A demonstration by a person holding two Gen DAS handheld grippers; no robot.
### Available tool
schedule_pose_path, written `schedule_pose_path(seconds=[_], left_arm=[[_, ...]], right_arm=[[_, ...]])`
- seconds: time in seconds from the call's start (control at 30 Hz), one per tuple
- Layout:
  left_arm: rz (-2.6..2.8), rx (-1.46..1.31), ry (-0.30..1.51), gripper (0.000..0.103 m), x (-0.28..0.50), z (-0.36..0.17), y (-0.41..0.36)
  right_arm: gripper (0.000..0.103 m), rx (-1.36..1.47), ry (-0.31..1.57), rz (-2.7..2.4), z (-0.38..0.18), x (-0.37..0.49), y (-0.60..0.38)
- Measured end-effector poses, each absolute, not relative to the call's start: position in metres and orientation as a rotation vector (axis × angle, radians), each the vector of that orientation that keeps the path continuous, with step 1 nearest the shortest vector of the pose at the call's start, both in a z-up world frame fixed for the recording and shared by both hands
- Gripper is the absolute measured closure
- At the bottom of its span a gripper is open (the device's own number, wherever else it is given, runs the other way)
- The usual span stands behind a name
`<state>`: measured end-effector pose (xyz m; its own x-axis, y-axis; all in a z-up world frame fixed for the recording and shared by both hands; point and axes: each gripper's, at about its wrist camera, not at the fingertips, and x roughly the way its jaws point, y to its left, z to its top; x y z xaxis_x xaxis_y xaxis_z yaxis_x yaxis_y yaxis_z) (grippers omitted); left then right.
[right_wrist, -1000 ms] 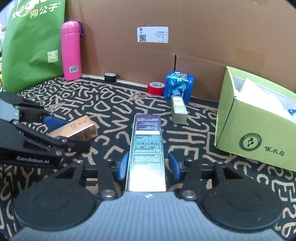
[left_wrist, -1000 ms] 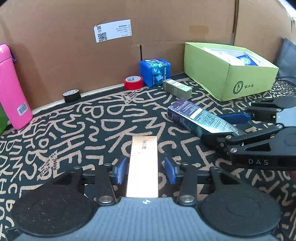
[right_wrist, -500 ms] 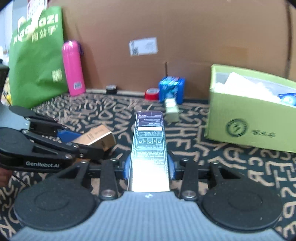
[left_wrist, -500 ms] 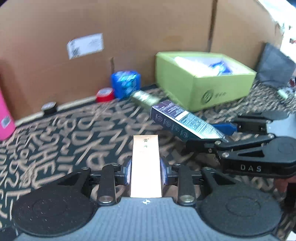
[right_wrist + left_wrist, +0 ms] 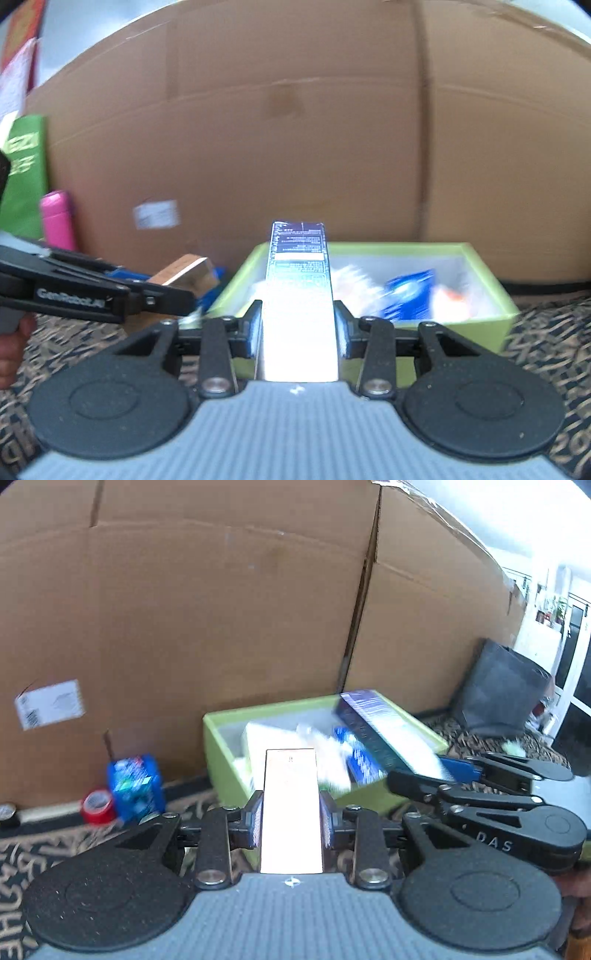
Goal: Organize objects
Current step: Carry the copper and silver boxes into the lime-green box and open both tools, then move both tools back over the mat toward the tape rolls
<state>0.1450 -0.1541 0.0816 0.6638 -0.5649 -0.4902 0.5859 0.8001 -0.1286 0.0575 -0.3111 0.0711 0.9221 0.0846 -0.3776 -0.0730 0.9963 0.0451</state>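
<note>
A: What do the left tongs (image 5: 290,821) have?

B: They are clamped on a long copper-gold carton (image 5: 290,805), pads pressed to both its sides. Its far end hangs over the near left corner of the open green box (image 5: 221,753).

A: And the right tongs (image 5: 297,328)?

B: Closed tight on a dark blue carton (image 5: 297,280), which points out above the same box. Both cartons are clear of the patterned worktop (image 5: 546,325).

A: What's beside the box?

B: A blue pack (image 5: 135,786) and a red tape roll (image 5: 98,805), against the cardboard wall (image 5: 221,620).
</note>
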Motion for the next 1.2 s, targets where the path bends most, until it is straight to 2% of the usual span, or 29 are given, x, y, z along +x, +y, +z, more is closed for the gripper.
schedule_pose_path(seconds=[0.23, 0.67, 0.7, 0.77, 0.8, 0.87, 0.9, 0.97, 1.07, 1.13, 1.2], left_arm=[[-0.592, 0.019, 0.562, 0.071, 0.191, 0.085, -0.196], [-0.545, 0.048, 0.596, 0.071, 0.227, 0.064, -0.230], [-0.545, 0.047, 0.594, 0.068, 0.228, 0.063, -0.230], [-0.553, 0.036, 0.599, 0.024, 0.226, 0.059, -0.228], [-0.548, 0.023, 0.585, 0.019, 0.224, 0.058, -0.225], [-0.543, 0.015, 0.539, 0.018, 0.216, 0.059, -0.220], [-0.543, 0.023, 0.534, 0.018, 0.214, 0.060, -0.218], [-0.533, 0.029, 0.533, 0.017, 0.208, 0.064, -0.216], [-0.530, 0.019, 0.520, 0.015, 0.197, 0.069, -0.207], [-0.522, 0.009, 0.516, 0.011, 0.184, 0.074, -0.200], [-0.509, 0.008, 0.515, 0.008, 0.175, 0.076, -0.191]], right_arm=[[0.065, 0.015, 0.392, -0.062, 0.077, 0.098, -0.373], [0.065, 0.000, 0.437, -0.156, 0.044, 0.169, -0.420], [0.065, 0.000, 0.452, -0.158, 0.040, 0.172, -0.422], [0.064, 0.000, 0.507, -0.153, 0.029, 0.175, -0.424], [0.054, -0.014, 0.490, -0.144, 0.026, 0.169, -0.421], [0.038, -0.016, 0.444, -0.140, 0.027, 0.156, -0.418], [0.035, 0.000, 0.420, -0.134, 0.029, 0.149, -0.417], [0.020, 0.001, 0.362, -0.153, 0.036, 0.134, -0.411], [0.012, -0.018, 0.313, -0.160, 0.045, 0.116, -0.399], [0.002, -0.002, 0.292, -0.131, 0.051, 0.101, -0.391], [0.000, 0.009, 0.274, -0.104, 0.058, 0.089, -0.383]])
